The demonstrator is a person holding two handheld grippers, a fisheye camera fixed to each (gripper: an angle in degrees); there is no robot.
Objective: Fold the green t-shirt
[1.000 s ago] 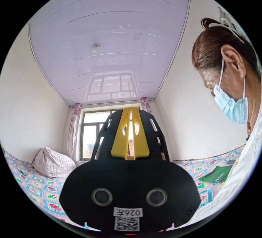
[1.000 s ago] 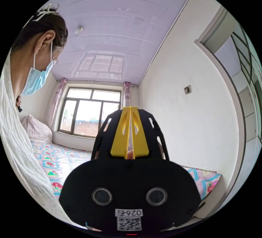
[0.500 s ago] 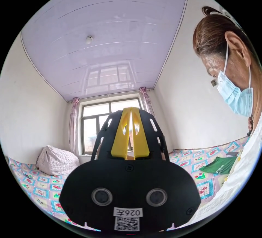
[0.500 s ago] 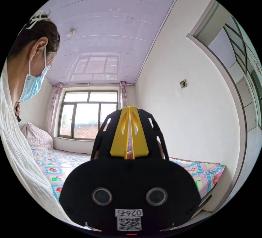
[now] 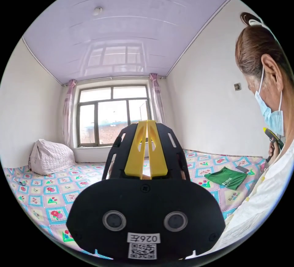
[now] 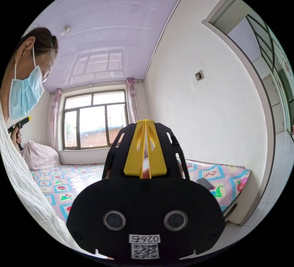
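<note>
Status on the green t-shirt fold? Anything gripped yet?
Done: the green t-shirt already lies as a compact, seemingly folded piece on the patterned bed cover. Whether it needs more folds I cannot tell. In hand: nothing. The left gripper and the right gripper are both raised toward the window, jaws together, no cloth between them. Left: if another fold is wanted, both grippers must come down to the shirt.

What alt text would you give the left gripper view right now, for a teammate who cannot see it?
The left tool, jaws shut on nothing, points across a bed with a patterned sheet towards a window. The green t-shirt lies folded on the bed at right, beside the person in a face mask. A white pillow sits at left.
</note>
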